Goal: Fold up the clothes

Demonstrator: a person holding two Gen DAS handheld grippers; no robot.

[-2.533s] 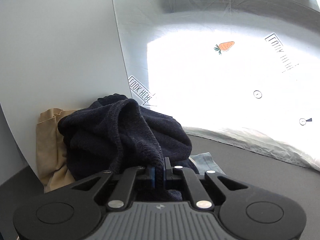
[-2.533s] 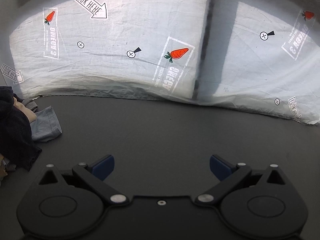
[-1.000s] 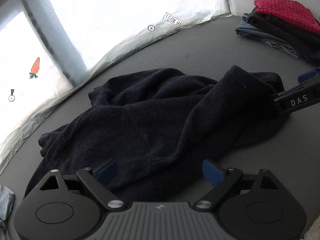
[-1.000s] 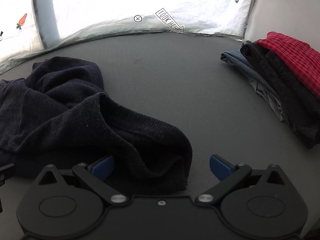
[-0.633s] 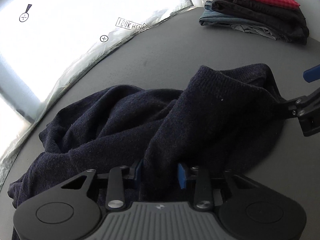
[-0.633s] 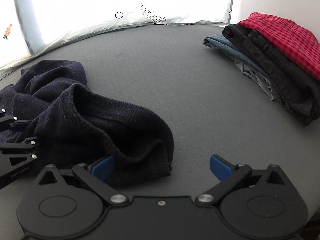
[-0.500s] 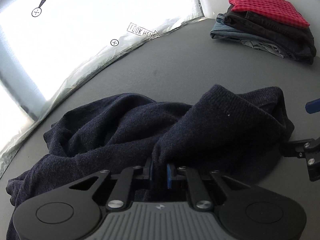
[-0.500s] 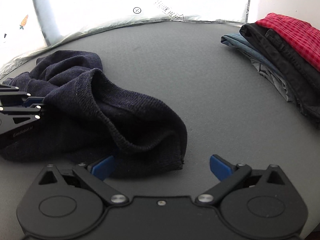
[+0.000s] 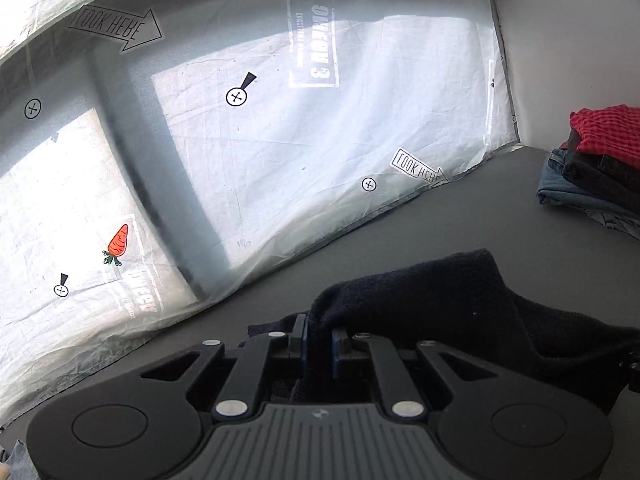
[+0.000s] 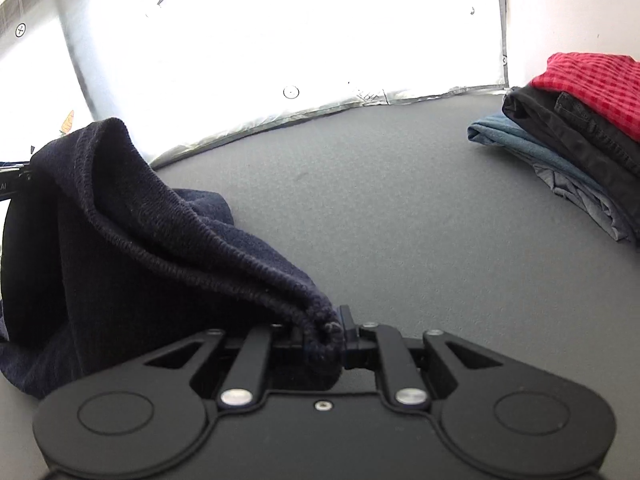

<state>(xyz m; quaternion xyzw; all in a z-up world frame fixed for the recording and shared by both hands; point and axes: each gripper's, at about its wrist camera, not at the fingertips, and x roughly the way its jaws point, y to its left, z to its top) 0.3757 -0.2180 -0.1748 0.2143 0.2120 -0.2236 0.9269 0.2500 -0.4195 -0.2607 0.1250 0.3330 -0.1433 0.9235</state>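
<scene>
The left hand-held gripper [image 9: 319,340] is clamped on a fold of the navy knitted sweater [image 10: 120,240]. The right hand-held gripper [image 10: 324,336] is closing, its jaws pinched on the ribbed hem. The soft, coarse-knit sweater is draped between them, its lower part slumped on the matte grey worktop [image 10: 400,208]. A stack of folded clothes [image 10: 568,128], topped by red checked cloth, is seen well apart beside a crinkled translucent printed sheet [image 9: 280,140].
</scene>
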